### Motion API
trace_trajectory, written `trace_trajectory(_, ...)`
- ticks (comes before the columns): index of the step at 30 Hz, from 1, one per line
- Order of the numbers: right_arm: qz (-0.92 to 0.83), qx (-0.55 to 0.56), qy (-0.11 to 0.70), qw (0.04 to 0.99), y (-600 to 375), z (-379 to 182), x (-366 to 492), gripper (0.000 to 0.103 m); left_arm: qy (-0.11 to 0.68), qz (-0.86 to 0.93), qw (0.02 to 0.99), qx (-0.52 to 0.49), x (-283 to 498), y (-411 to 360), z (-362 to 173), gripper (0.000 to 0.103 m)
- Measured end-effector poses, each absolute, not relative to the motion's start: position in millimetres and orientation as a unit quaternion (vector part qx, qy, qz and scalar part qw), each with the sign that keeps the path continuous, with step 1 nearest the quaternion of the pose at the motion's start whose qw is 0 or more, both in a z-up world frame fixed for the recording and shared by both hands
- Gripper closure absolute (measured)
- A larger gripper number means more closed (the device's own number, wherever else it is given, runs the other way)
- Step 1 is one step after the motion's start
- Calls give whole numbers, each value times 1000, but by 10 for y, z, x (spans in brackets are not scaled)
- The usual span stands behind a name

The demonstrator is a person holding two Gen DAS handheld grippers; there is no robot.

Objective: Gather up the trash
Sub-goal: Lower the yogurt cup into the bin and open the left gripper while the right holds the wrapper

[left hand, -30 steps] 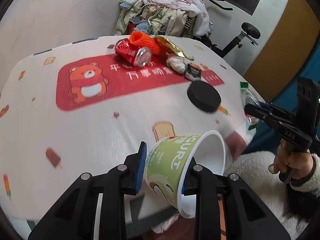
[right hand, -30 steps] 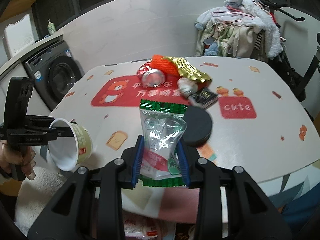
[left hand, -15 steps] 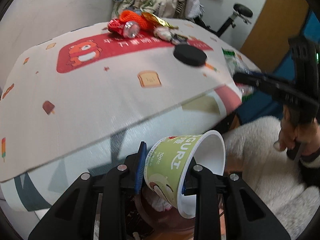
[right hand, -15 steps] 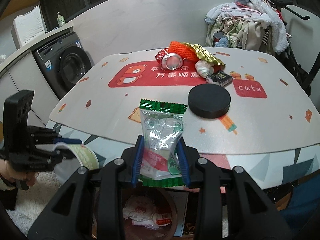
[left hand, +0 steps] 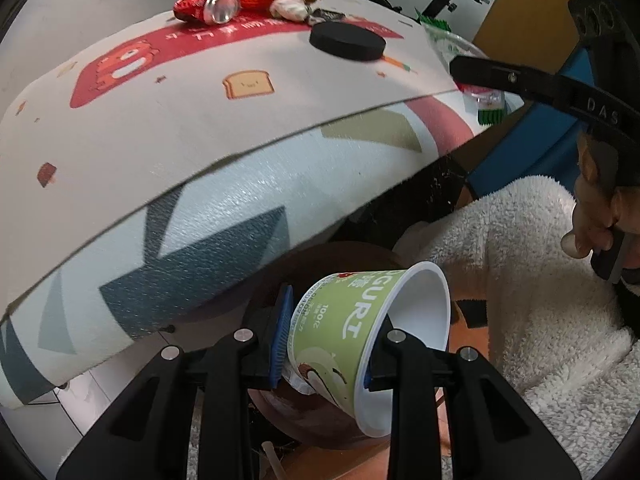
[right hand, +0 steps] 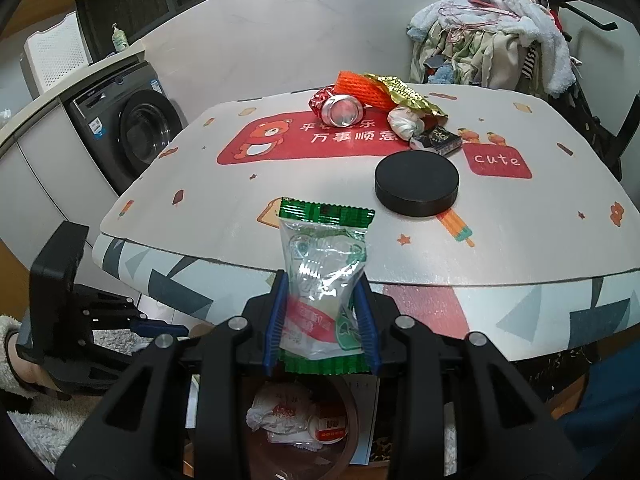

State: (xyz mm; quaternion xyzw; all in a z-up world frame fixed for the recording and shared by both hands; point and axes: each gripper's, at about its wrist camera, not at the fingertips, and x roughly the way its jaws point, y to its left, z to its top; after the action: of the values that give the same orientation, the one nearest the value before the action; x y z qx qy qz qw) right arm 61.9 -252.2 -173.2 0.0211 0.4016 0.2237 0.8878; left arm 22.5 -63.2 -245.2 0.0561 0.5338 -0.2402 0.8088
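Observation:
My left gripper (left hand: 326, 344) is shut on a green yogurt cup (left hand: 360, 332), held on its side just above a brown trash bin (left hand: 320, 420) below the table edge. My right gripper (right hand: 322, 320) is shut on a clear plastic wrapper with green ends (right hand: 324, 276), held in front of the table edge above the same bin (right hand: 308, 424), which holds crumpled paper and a red pack. The left gripper body (right hand: 76, 304) shows at lower left in the right wrist view. More trash lies on the table: a crushed red can (right hand: 340, 110), orange netting (right hand: 360, 88), gold foil (right hand: 404, 90).
A black round disc (right hand: 416, 182) lies near the table's front edge. A small dark packet (right hand: 436, 140) and a crumpled white wad (right hand: 404, 122) sit behind it. A washing machine (right hand: 132, 128) stands at left, a clothes pile (right hand: 492, 28) behind the table. My fluffy white sleeve (left hand: 540, 300) is at right.
Both grippers have dropped from over the table to below its front edge. The yogurt cup now hangs over the bin, and the wrapper has come down toward the bin too.

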Motion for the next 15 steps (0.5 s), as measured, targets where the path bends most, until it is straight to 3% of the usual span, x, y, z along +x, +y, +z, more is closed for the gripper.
trace_trajectory(7,223,21,408,885,-2524,-1775,626,68,544,-246,800,53,220,-644,-2528,73)
trace_trajectory(9,224,22,409,884,-2527,-1784,628,68,547,-255,796,39,231,-631,-2526,56)
trace_trajectory(15,224,17,412,883,-2521,-1812,622,68,525,-257,811,26,231,-576,-2391,35)
